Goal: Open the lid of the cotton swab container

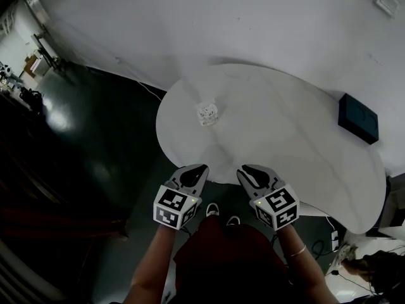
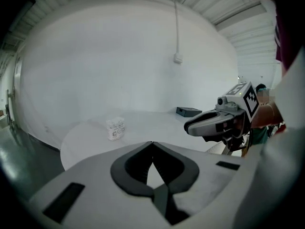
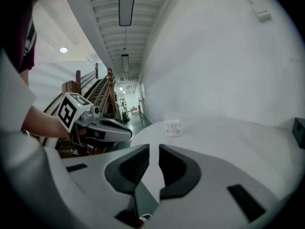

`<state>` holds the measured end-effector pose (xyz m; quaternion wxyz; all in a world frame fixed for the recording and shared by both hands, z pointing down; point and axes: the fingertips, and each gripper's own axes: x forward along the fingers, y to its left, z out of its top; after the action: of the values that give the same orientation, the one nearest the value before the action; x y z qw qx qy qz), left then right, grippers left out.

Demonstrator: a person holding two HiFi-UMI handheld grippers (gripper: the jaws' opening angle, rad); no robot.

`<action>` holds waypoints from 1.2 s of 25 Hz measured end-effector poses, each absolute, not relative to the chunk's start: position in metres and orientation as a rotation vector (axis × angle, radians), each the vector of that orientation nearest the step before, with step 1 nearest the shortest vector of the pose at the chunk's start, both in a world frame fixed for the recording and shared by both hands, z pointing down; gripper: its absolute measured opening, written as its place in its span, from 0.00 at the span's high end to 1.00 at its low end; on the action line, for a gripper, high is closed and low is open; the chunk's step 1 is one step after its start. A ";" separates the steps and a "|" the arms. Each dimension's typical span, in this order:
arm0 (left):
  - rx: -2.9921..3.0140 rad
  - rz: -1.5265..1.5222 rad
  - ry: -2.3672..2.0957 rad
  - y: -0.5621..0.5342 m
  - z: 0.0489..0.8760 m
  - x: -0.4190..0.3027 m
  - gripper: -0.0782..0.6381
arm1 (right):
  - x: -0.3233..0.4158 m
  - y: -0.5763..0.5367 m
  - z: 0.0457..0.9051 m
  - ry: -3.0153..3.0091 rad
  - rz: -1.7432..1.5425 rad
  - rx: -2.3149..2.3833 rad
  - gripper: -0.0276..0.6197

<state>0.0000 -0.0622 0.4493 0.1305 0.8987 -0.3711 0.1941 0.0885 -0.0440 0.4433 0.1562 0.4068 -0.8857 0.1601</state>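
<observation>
The cotton swab container (image 1: 207,113), small and clear with its lid on, stands upright toward the far left of the white table (image 1: 285,151). It also shows in the left gripper view as the container (image 2: 116,128) and in the right gripper view as the container (image 3: 173,128). Both grippers hover at the table's near edge, well short of it. My left gripper (image 1: 202,168) (image 2: 152,142) is shut, its tips touching with nothing between them. My right gripper (image 1: 244,169) (image 3: 153,148) is open by a narrow gap and holds nothing.
A flat black box (image 1: 358,118) (image 2: 188,111) lies at the table's far right edge. A white wall rises behind the table. Dark floor lies to the left and below the near edge, and the person's shoes (image 1: 221,211) show beneath the grippers.
</observation>
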 end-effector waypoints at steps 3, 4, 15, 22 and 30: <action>2.589 0.524 -1.111 -0.054 0.447 0.006 0.85 | 0.095 -0.041 0.432 -2.575 0.436 1.227 0.90; 2.579 0.507 -1.119 -0.051 0.446 0.008 0.85 | 0.097 -0.040 0.429 -2.579 0.428 1.245 0.90; 2.511 0.383 -1.185 -0.030 0.430 0.011 0.85 | 0.108 -0.023 0.419 -2.612 0.505 1.355 0.93; 2.511 0.383 -1.231 -0.024 0.425 0.009 0.85 | 0.107 -0.012 0.420 -2.598 0.495 1.375 0.93; 2.499 0.344 -1.290 -0.019 0.418 0.002 0.85 | 0.108 -0.004 0.414 -2.598 0.479 1.397 0.93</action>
<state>0.0023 -0.0190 0.4185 0.1533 0.8716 -0.4500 0.1200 0.1082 -0.0039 0.4144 0.0765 0.4661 -0.8668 0.1598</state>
